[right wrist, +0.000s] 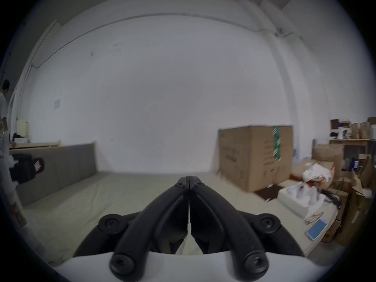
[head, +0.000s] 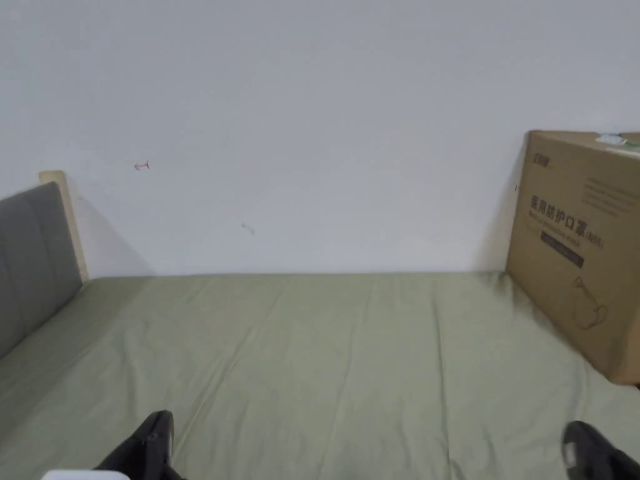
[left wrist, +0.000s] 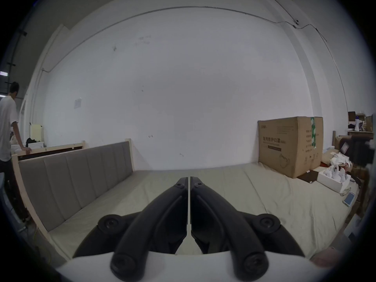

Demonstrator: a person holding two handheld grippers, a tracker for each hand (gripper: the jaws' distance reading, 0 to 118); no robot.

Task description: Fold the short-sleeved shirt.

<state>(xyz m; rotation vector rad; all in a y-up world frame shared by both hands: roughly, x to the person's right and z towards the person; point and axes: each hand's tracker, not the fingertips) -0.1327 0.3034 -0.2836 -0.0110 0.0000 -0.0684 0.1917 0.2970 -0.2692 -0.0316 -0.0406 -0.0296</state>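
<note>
Left gripper (left wrist: 188, 178) and right gripper (right wrist: 188, 177) both hang closed and empty above the bed's (head: 325, 350) near edge. I cannot spot a shirt on the sheet. Folding hasn't begun; next, fetch and spread it.

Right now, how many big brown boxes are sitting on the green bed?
1. The big cardboard box stands on the far right of the green bed, against the white wall. More boxes pile up beyond the bed's right edge, partly hidden.
</note>
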